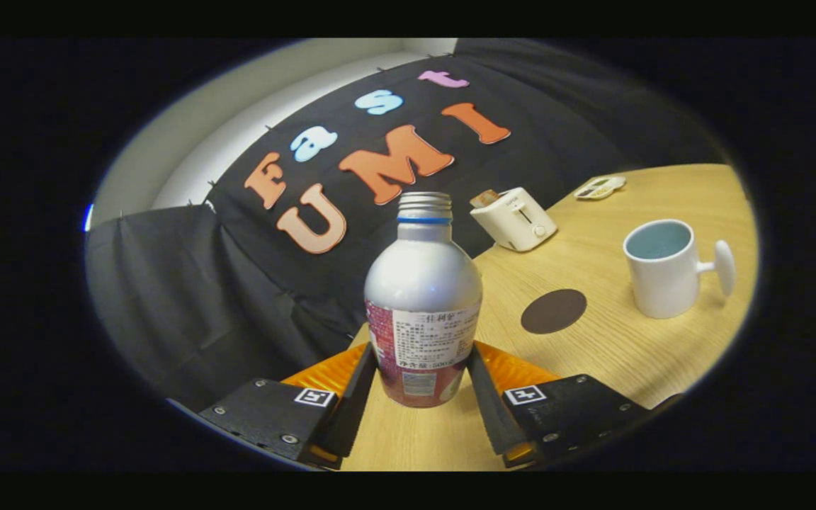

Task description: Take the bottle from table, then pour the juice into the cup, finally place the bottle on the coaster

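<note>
The gripper [422, 368] is clamped on the bottle [423, 297]: both fingers press against the lower sides of its body, one on each flank, just below the paper label. The bottle is a silver metal one with a dark red band around its base; it stands upright between the fingers, and whether its base touches the wooden table [613, 340] or is just above it cannot be told. Its cap is off, leaving the threaded neck bare with a blue ring beneath the threads; what is inside it cannot be seen.

Beyond the bottle and to its right, a round dark brown coaster [553, 311] lies flat on the table, bare. Farther right of the bottle, past the coaster, stands a white cup [663, 269] with a knob-ended handle pointing away from the bottle; its inside is pale blue and looks empty. Behind the bottle, near the booth wall, a white toaster [516, 219] holds a slice of bread [484, 197] in its slot. Farther back lies a small white device [600, 187].
</note>
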### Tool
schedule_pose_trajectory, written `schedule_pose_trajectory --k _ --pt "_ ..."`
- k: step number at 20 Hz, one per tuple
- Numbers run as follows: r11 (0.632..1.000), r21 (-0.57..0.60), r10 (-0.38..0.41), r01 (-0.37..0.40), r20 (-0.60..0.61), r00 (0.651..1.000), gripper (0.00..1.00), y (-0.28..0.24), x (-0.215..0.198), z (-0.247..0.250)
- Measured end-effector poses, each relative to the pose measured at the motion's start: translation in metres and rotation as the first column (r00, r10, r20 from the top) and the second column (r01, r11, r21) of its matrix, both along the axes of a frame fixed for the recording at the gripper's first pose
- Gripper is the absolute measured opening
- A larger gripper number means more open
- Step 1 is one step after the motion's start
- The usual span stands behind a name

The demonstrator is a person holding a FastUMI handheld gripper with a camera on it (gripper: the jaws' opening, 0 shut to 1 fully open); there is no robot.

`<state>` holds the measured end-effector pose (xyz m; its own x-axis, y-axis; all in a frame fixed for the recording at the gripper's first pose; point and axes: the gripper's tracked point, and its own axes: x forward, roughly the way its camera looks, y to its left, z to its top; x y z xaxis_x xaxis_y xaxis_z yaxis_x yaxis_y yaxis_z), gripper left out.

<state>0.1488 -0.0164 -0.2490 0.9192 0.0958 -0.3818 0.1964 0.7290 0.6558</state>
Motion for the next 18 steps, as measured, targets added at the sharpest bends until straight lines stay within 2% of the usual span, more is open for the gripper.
schedule_pose_trajectory --k 5,8,14,18 --pt "0.991 0.126 -0.049 0.049 0.002 0.999 0.72 -0.007 0.004 -0.003" --pt "0.97 0.218 -0.106 0.105 -0.006 0.994 0.72 -0.015 0.008 -0.005" --pt "0.899 0.396 -0.202 0.188 -0.007 0.979 0.72 -0.029 0.01 -0.005" --pt "0.829 0.504 -0.268 0.24 -0.018 0.963 0.72 -0.04 0.015 -0.004"
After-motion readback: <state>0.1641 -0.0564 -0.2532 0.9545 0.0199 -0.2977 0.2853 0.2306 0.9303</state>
